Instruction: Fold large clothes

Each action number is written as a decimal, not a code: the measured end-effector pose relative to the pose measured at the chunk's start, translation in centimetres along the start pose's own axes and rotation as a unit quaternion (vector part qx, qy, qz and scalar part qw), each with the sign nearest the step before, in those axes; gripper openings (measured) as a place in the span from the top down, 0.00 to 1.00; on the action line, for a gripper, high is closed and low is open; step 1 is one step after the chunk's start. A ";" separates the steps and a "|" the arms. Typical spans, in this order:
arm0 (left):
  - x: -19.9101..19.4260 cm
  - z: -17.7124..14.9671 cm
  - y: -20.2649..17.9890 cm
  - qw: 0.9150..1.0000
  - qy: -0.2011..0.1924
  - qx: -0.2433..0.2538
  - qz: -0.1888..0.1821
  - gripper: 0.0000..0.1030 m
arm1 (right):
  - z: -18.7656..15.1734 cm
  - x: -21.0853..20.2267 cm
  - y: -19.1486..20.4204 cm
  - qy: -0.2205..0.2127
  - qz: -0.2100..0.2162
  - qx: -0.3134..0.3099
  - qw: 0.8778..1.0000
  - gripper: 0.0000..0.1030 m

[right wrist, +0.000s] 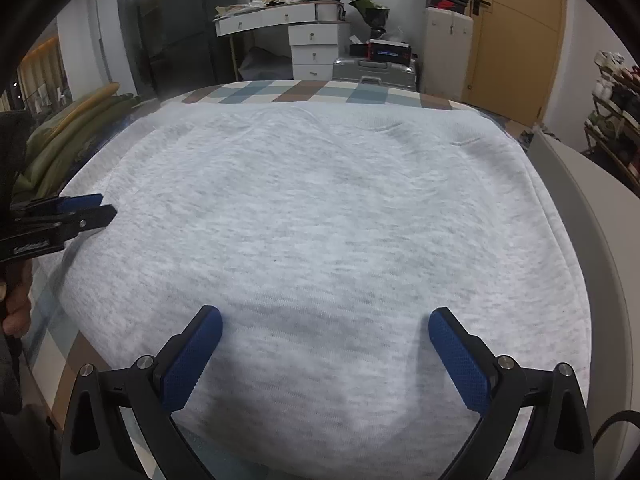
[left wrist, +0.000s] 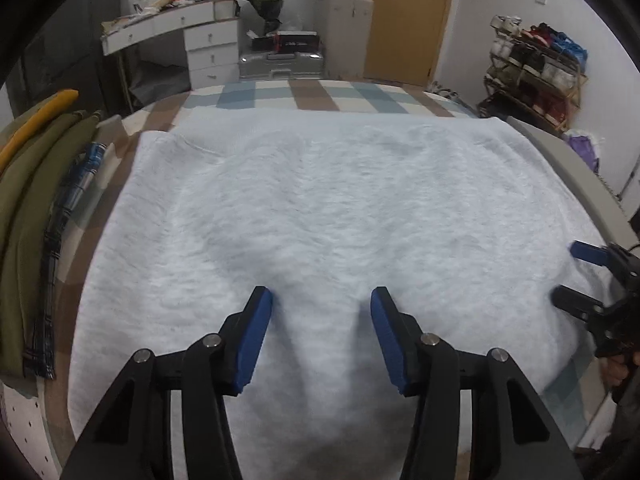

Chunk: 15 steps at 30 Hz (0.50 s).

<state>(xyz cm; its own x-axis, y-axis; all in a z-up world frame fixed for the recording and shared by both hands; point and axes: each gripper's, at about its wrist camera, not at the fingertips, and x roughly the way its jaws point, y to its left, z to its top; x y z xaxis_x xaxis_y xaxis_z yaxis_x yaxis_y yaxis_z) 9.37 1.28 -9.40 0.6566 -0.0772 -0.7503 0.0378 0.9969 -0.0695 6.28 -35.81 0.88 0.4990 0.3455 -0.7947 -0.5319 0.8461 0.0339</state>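
A large light grey garment (left wrist: 320,216) lies spread flat over the checked table cover; it fills the right wrist view too (right wrist: 312,216). My left gripper (left wrist: 322,300) is open and empty, just above the garment's near part. My right gripper (right wrist: 326,318) is open wide and empty over the garment's near edge. The right gripper also shows at the right edge of the left wrist view (left wrist: 568,276), open. The left gripper shows at the left edge of the right wrist view (right wrist: 96,208).
Folded olive and yellow clothes (left wrist: 36,152) and a dark plaid piece (left wrist: 64,232) lie along the table's left side. The checked cover (left wrist: 304,96) shows beyond the garment. A white desk (left wrist: 180,32), a suitcase (left wrist: 280,64) and a shoe rack (left wrist: 536,68) stand behind.
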 end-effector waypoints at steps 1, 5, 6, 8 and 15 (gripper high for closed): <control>0.2 0.2 1.1 1.000 0.002 -0.012 0.004 0.55 | -0.1 -0.1 -0.1 0.001 0.001 0.000 1.000 0.00; -0.7 -0.4 5.2 0.998 -0.006 -0.068 -0.001 0.50 | -0.4 -0.3 -0.6 0.003 0.010 0.003 1.000 0.00; -1.1 -0.7 5.1 0.997 -0.008 -0.070 0.023 0.50 | -0.4 -0.3 -0.7 0.003 0.012 0.003 1.000 0.00; -1.0 -1.4 5.3 0.989 -0.002 -0.051 0.137 0.68 | -0.3 -0.2 -0.7 0.005 0.011 0.000 1.000 0.00; -2.3 0.3 6.7 0.994 -0.028 -0.105 0.020 0.79 | -0.2 -0.3 -0.6 0.008 0.010 -0.004 1.000 0.00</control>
<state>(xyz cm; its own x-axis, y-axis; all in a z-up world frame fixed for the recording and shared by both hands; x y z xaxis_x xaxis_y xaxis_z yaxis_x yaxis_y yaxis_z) 8.38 8.10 -7.91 0.6951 -0.0309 -0.7182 -0.1440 0.9729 -0.1812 6.30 -36.50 0.95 0.4764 0.3563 -0.8038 -0.5476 0.8355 0.0457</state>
